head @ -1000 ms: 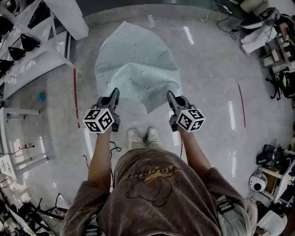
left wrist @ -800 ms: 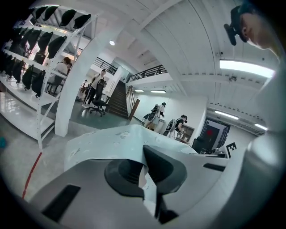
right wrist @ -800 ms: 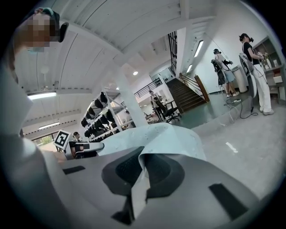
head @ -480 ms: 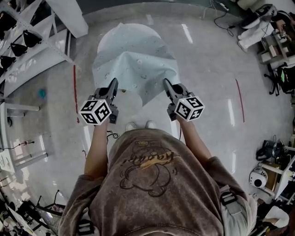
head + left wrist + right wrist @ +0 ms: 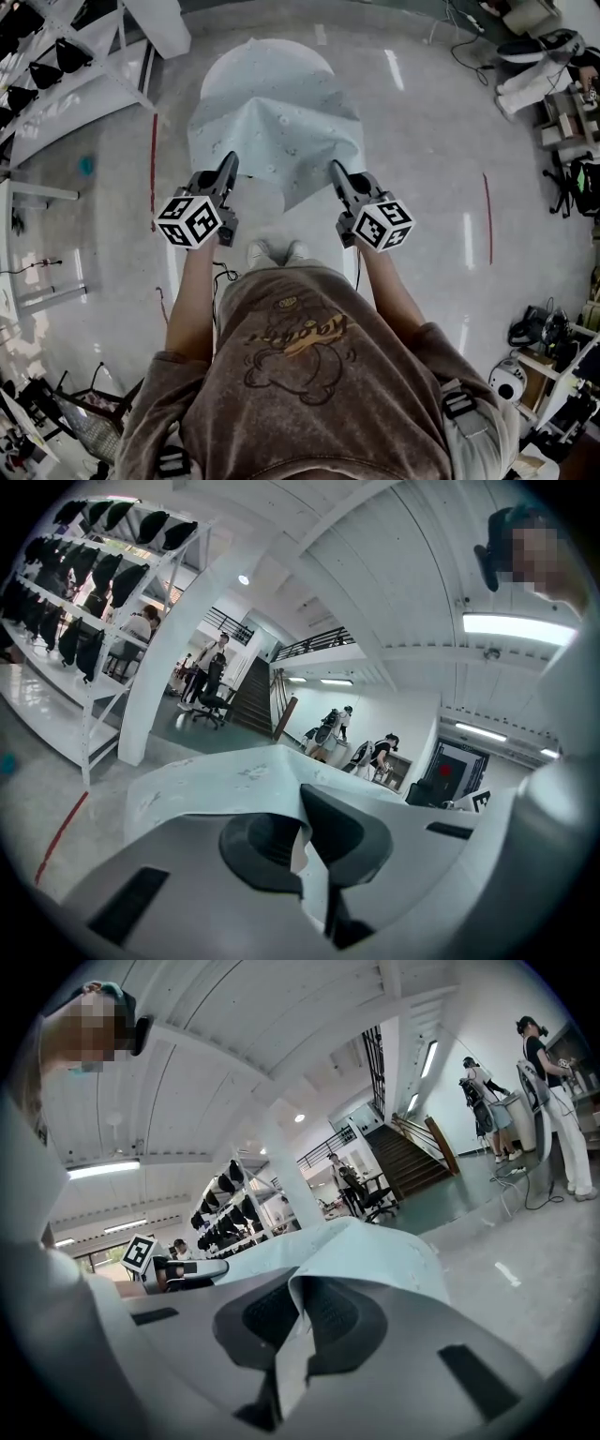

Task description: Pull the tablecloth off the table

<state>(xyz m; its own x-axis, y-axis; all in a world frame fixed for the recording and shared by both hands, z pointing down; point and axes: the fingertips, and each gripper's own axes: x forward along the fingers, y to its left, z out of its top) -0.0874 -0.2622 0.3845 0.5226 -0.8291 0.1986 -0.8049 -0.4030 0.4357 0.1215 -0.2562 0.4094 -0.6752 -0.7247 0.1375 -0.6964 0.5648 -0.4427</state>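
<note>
A pale blue tablecloth (image 5: pixel 277 127) stretches from a round white table (image 5: pixel 267 54) toward me, and the table's far rim shows bare. My left gripper (image 5: pixel 228 167) is shut on the cloth's near left edge. My right gripper (image 5: pixel 335 171) is shut on the near right edge. In the left gripper view a fold of the tablecloth (image 5: pixel 234 775) is pinched between the jaws of the left gripper (image 5: pixel 307 855). In the right gripper view the tablecloth (image 5: pixel 366 1246) runs into the closed jaws of the right gripper (image 5: pixel 289 1354), and the cloth's near middle hangs in a point between the two.
A white shelf rack (image 5: pixel 56 70) with dark items stands at the left. Red tape lines (image 5: pixel 153 159) mark the glossy floor. Equipment and cables (image 5: pixel 553 84) crowd the right side. My feet (image 5: pixel 277 251) stand just behind the cloth's hanging point. People stand far off near a staircase (image 5: pixel 248 691).
Both grippers have risen a little, still holding the cloth. The cloth has slid toward me, and more of the table's far top shows bare.
</note>
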